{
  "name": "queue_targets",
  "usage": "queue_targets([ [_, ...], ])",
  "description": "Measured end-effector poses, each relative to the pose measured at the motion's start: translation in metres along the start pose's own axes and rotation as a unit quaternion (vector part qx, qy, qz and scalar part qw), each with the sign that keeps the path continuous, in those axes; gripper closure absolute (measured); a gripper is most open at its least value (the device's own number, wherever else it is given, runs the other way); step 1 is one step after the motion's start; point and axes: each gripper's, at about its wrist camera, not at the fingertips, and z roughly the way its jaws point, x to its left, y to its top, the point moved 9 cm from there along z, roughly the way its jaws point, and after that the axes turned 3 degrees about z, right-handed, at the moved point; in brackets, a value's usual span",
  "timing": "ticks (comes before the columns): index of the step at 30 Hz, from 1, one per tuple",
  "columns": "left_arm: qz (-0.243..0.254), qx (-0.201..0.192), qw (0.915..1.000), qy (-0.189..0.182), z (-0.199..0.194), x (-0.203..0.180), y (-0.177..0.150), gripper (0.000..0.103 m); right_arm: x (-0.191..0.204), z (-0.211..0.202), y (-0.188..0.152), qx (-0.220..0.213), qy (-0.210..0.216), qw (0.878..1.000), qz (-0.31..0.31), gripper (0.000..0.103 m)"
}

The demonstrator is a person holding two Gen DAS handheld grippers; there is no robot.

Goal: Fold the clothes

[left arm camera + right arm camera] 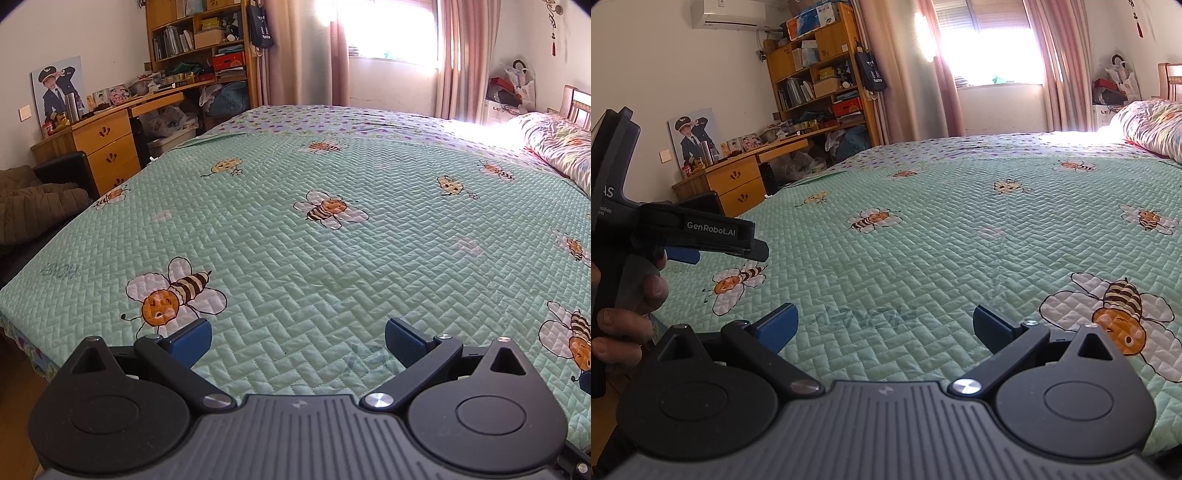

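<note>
Both claws hover over bed (pixel 332 258) with green bee-print quilt. Left claw (pixel 298 341) spread wide, gripping nothing. Right claw (pixel 885 328) likewise spread, gripping nothing. Clothes not seen in either view; position and long axis cannot be told. Person's hand (pixel 624 314) holds left claw's handle, left of bed edge. Two claws counted.

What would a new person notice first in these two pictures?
The green quilted bedspread with cartoon bees fills both views; no garment shows on it. Both claws are open above its near edge: the left claw and the right claw. A bright window glares at the far wall.
</note>
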Motion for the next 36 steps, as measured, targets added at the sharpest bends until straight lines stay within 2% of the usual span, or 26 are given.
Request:
queue_targets([
  [36, 0.0, -0.006, 1.0, -0.001, -0.0021, -0.0016, -0.0009, 0.002, -0.0023, 0.0011, -0.0027, 0.002, -0.002, 1.0, 0.0, 0.002],
])
